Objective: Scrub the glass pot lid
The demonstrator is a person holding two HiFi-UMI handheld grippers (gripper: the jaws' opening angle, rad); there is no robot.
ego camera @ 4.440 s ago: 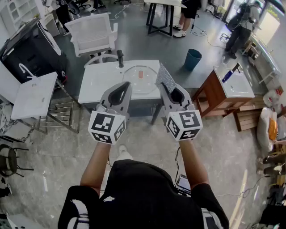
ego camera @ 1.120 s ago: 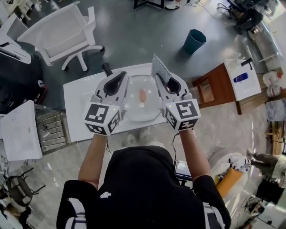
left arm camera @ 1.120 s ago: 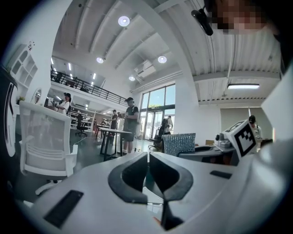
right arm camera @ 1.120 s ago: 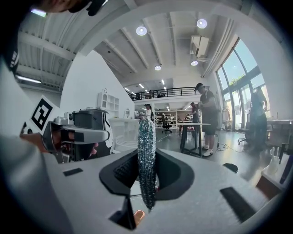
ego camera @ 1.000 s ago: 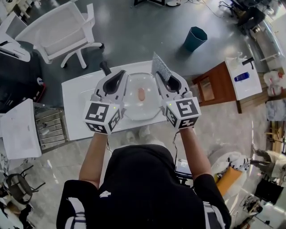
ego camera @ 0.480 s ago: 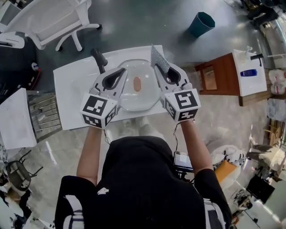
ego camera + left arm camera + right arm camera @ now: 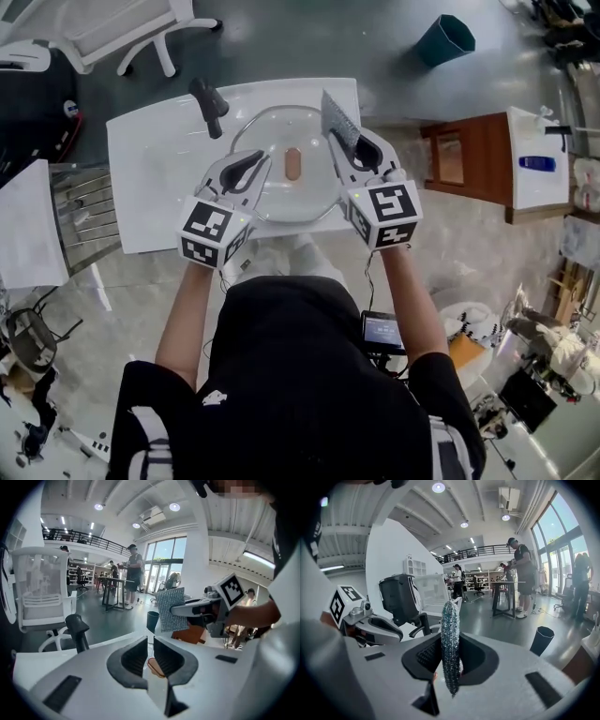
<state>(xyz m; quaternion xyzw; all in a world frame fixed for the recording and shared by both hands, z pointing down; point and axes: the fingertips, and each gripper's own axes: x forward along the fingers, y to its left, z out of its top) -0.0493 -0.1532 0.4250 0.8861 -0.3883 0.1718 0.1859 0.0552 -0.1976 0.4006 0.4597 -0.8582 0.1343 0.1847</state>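
Glass pot lid (image 7: 292,192) on the table (image 7: 150,187); left gripper (image 7: 262,161) at the lid's left edge, right gripper (image 7: 341,145) at its right

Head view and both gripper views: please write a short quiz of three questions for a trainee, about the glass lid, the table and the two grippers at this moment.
1. True or false: the right gripper is shut on the grey sparkly scrubbing cloth.
2. Choose one: the round clear glass pot lid lies on A) the white table, B) the floor, C) the brown wooden cabinet.
3. Fill in the gap: the jaws of the left gripper are ____, with nothing held between them.

Key: 1 true; 2 A; 3 shut.
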